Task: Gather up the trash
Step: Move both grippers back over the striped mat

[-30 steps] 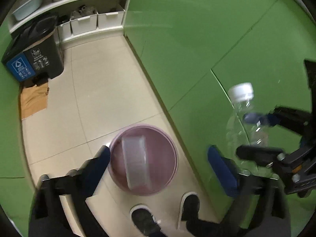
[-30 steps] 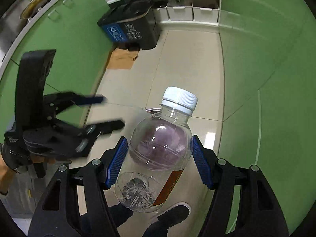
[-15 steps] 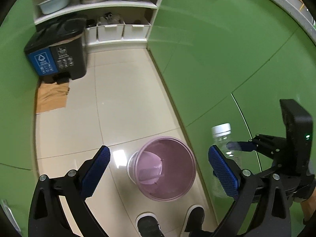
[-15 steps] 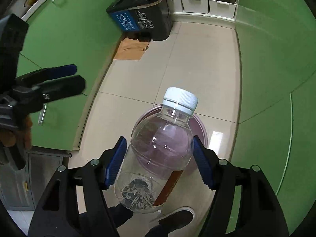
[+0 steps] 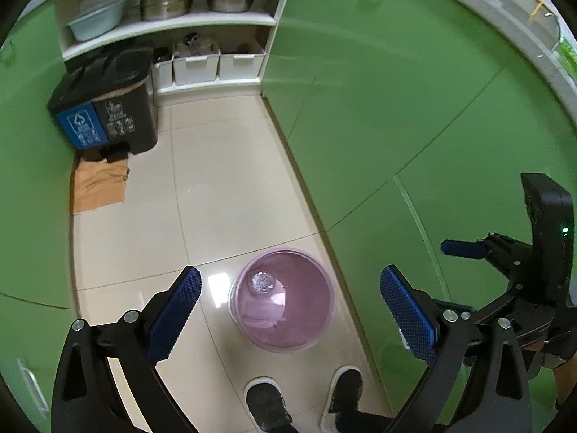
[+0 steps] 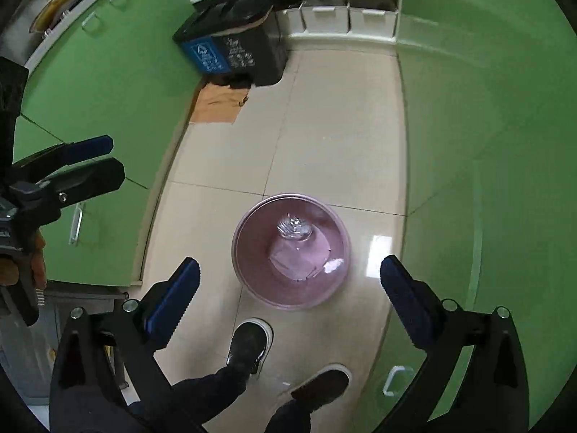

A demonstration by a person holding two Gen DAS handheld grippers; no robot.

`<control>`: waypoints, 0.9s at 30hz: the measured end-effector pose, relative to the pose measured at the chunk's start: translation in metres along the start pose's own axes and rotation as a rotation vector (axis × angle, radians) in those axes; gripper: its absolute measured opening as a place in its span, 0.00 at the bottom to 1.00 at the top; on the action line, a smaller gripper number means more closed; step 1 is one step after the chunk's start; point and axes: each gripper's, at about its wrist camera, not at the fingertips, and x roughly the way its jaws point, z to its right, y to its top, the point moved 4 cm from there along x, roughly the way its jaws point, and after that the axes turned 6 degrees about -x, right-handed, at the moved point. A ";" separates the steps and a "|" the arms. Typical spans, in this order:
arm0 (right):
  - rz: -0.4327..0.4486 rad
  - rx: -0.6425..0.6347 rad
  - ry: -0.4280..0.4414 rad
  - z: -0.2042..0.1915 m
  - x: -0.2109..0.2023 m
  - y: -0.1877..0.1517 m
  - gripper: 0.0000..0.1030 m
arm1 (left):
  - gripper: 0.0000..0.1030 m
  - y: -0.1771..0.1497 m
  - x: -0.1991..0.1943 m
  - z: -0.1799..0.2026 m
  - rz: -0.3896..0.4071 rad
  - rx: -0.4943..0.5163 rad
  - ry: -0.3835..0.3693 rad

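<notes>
While the clear bottle [image 6: 294, 229] lies inside the pink bin [image 6: 252, 288] on the tiled floor [image 6: 324, 126], the drop-off step looks finished. In the right wrist view the bottle's base shows near the far side of the bin, above a pale container [image 6: 297, 259] lying at the bin's bottom. The right gripper [image 6: 288, 288] hangs over the near side of the bin, its jaws opening to nearly their widest with nothing between them. The left gripper [image 5: 290, 301] also hangs above the bin, spread wide and empty. The person's shoes [image 6: 249, 346] stand just beside the bin's near rim.

Judging by this, the next move calls for finding another piece of trash; none is visible on the floor around the bin, so both hands would need to turn toward somewhere else.

A second ago the right gripper was clamped on the bottle, holding it above the bin; now the bottle is in the bin. Both views also show the bin smaller and more of the floor beyond it, toward the black bin [image 5: 104, 115].
</notes>
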 end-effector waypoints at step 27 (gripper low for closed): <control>0.305 0.442 -0.364 0.133 -0.486 -0.120 0.96 | 0.93 0.096 -0.261 0.348 0.058 0.501 -0.218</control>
